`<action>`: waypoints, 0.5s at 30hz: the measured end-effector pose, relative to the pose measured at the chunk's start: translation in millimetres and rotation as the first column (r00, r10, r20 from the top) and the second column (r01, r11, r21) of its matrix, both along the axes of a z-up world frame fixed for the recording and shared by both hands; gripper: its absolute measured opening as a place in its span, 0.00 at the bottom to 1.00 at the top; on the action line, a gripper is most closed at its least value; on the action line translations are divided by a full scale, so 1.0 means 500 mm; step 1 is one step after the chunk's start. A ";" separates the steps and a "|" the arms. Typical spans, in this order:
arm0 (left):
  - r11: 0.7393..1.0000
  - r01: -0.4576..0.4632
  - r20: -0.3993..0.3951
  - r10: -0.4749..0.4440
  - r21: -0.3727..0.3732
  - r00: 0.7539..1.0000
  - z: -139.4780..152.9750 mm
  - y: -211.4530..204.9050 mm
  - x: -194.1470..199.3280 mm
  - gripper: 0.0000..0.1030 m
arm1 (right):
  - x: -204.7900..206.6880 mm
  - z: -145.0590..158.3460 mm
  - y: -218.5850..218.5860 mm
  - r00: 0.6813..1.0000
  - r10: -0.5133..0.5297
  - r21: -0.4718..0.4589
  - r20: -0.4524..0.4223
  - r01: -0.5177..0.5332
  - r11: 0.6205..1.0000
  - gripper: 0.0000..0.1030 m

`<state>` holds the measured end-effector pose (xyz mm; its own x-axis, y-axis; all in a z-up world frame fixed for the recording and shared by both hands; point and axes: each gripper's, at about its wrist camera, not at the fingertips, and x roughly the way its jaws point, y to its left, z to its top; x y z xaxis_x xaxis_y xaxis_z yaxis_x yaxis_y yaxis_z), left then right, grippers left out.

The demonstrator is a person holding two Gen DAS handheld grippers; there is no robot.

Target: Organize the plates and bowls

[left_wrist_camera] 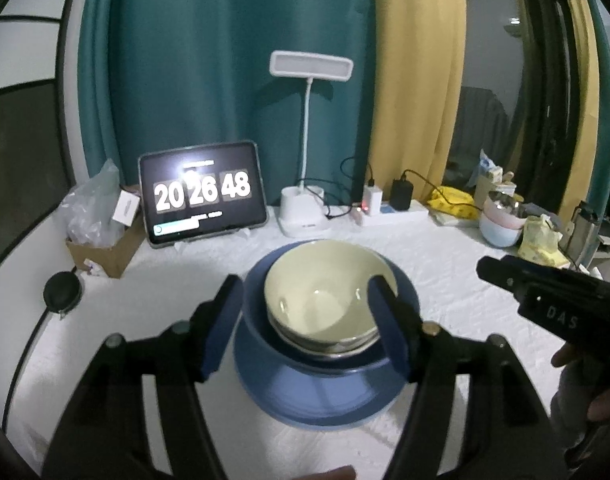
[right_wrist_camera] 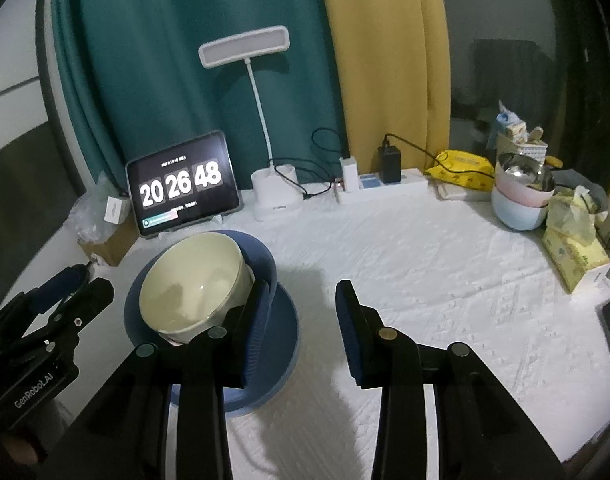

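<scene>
**Stacked bowls between parted fingers**

White quilted cloth (right_wrist_camera: 425,264) covers the work surface, with a teal curtain (left_wrist_camera: 209,80) and a yellow curtain (left_wrist_camera: 417,80) hanging behind it. Along the back edge stand a tablet (left_wrist_camera: 203,194) showing 20 26 48, a white desk lamp (left_wrist_camera: 305,208) and a power strip (right_wrist_camera: 385,190) with chargers plugged in. At the far right sit pastel bowls (right_wrist_camera: 521,200) nested together, with something metallic inside.

A cream bowl (left_wrist_camera: 329,292) sits on top of at least one other like it, all inside a blue bowl (left_wrist_camera: 257,304), which in turn rests on a blue plate (left_wrist_camera: 317,396). The stack stands on the cloth, in front of the tablet and lamp.

The left gripper (left_wrist_camera: 305,320) is held wide open with nothing in its grasp; seen from its own camera, the stack lies between its two blue pads, the cream bowls filling most of the gap. Whether either pad touches the crockery cannot be told.

The right gripper (right_wrist_camera: 301,320) is also spread open and holds nothing. It is over the cloth just to the right of the stack, its left finger overlapping the blue bowl's rim in the right wrist view, its right finger over bare cloth.
</scene>
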<state>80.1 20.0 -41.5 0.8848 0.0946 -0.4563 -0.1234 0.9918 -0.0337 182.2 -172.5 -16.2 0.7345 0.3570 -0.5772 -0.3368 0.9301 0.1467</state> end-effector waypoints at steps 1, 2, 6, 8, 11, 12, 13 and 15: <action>1.000 0.002 0.007 -0.002 0.001 1.000 0.004 -0.004 -0.006 0.65 | -0.006 0.006 -0.003 1.000 -0.001 0.000 0.009 0.001 1.000 0.36; 1.000 0.006 0.013 -0.006 -0.001 1.000 0.008 -0.008 -0.011 0.66 | -0.011 0.010 -0.006 1.000 -0.003 0.001 0.016 0.003 1.000 0.36; 1.000 0.014 0.039 -0.014 -0.001 0.999 0.021 -0.019 -0.030 0.75 | -0.034 0.033 -0.021 0.999 -0.016 0.003 0.050 0.016 1.000 0.36; 1.000 0.016 0.052 -0.016 -0.002 0.999 0.030 -0.026 -0.041 0.76 | -0.043 0.042 -0.029 0.998 -0.022 0.007 0.061 0.022 1.000 0.36; 1.000 0.024 0.060 -0.025 0.008 0.998 0.044 -0.038 -0.055 0.78 | -0.059 0.057 -0.041 0.997 -0.032 0.017 0.075 0.031 0.999 0.36; 0.999 0.030 0.068 -0.031 0.014 0.997 0.050 -0.043 -0.063 0.79 | -0.064 0.062 -0.044 0.996 -0.036 0.022 0.080 0.035 0.999 0.36; 0.999 0.034 0.076 -0.036 0.018 0.996 0.054 -0.046 -0.069 0.80 | -0.072 0.069 -0.050 0.995 -0.042 0.028 0.090 0.039 0.999 0.36; 0.999 0.037 0.096 -0.040 0.036 0.995 0.066 -0.053 -0.081 0.81 | -0.089 0.082 -0.059 0.993 -0.045 0.029 0.113 0.041 0.999 0.36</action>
<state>39.8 -6.4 -8.8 0.9280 0.0735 -0.3652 -0.0827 0.9965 -0.0096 137.8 -202.0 24.9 0.8099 0.3377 -0.4796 -0.3125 0.9404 0.1344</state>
